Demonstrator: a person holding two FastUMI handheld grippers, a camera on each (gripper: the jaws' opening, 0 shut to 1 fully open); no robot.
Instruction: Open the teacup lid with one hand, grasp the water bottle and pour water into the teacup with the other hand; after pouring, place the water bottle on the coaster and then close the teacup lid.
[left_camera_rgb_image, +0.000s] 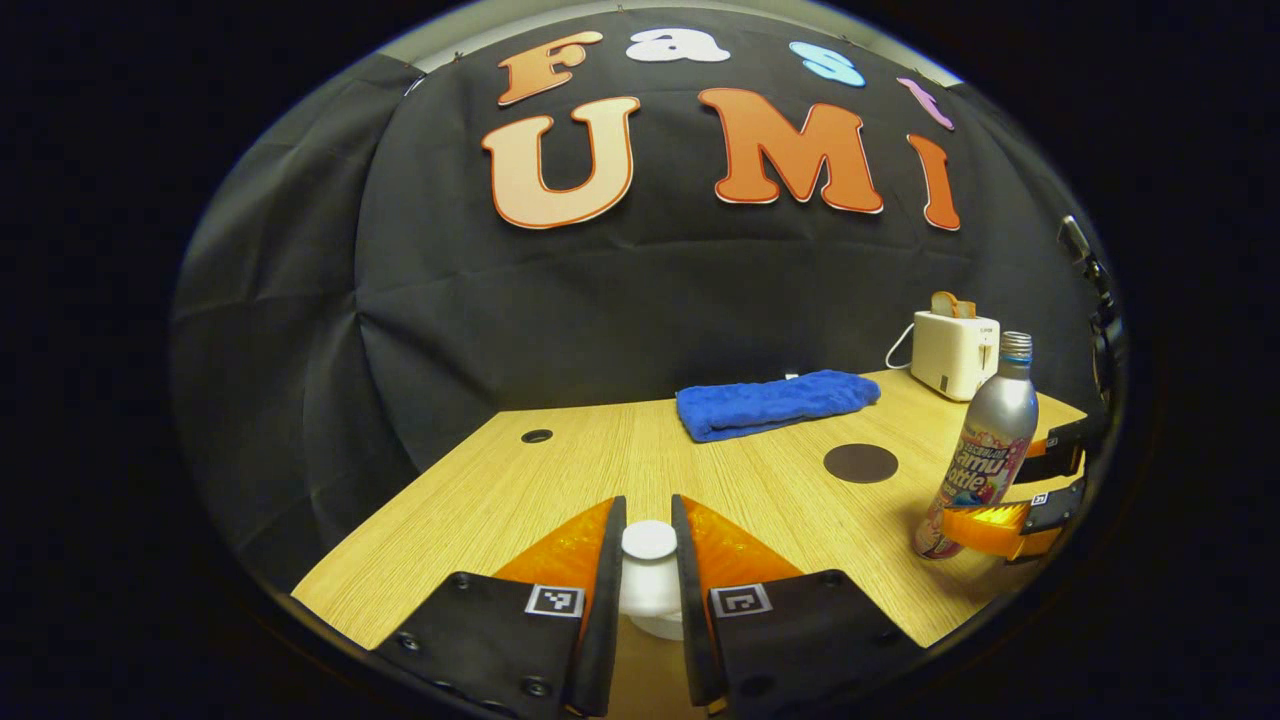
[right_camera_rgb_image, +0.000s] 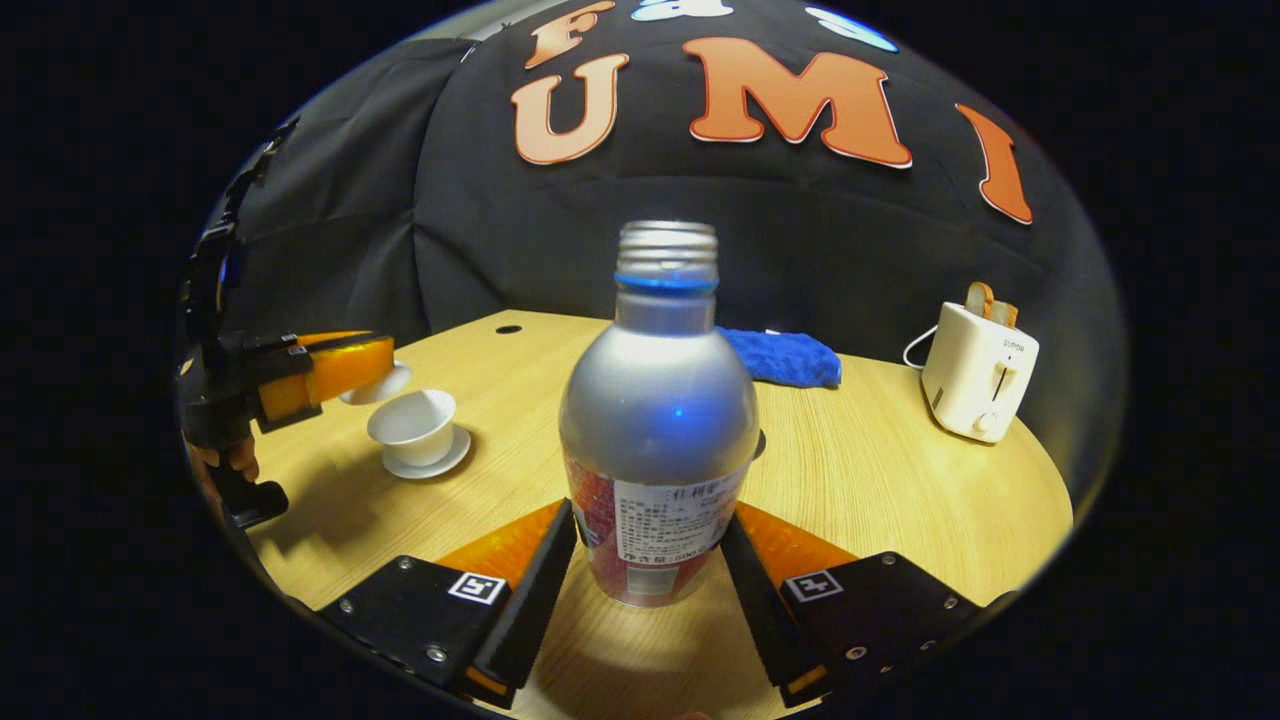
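My left gripper (left_camera_rgb_image: 649, 512) is shut on the knob of the white teacup lid (left_camera_rgb_image: 650, 565). In the right gripper view the left gripper (right_camera_rgb_image: 345, 367) holds the lid (right_camera_rgb_image: 383, 384) in the air, just up and left of the open white teacup (right_camera_rgb_image: 413, 422) on its saucer (right_camera_rgb_image: 432, 464). My right gripper (right_camera_rgb_image: 645, 572) is shut on the lower part of the uncapped silver water bottle (right_camera_rgb_image: 655, 400). In the left gripper view the bottle (left_camera_rgb_image: 990, 440) stands nearly upright, with the right gripper (left_camera_rgb_image: 1012, 497) around its base. The round dark coaster (left_camera_rgb_image: 860, 462) lies on the table, left of the bottle.
A blue towel (left_camera_rgb_image: 775, 402) lies folded at the back of the wooden table (left_camera_rgb_image: 560, 470). A white toaster (left_camera_rgb_image: 953, 352) with bread in it stands at the back right, also seen as the toaster (right_camera_rgb_image: 978, 372). A small hole (left_camera_rgb_image: 536, 436) is in the tabletop's far left.
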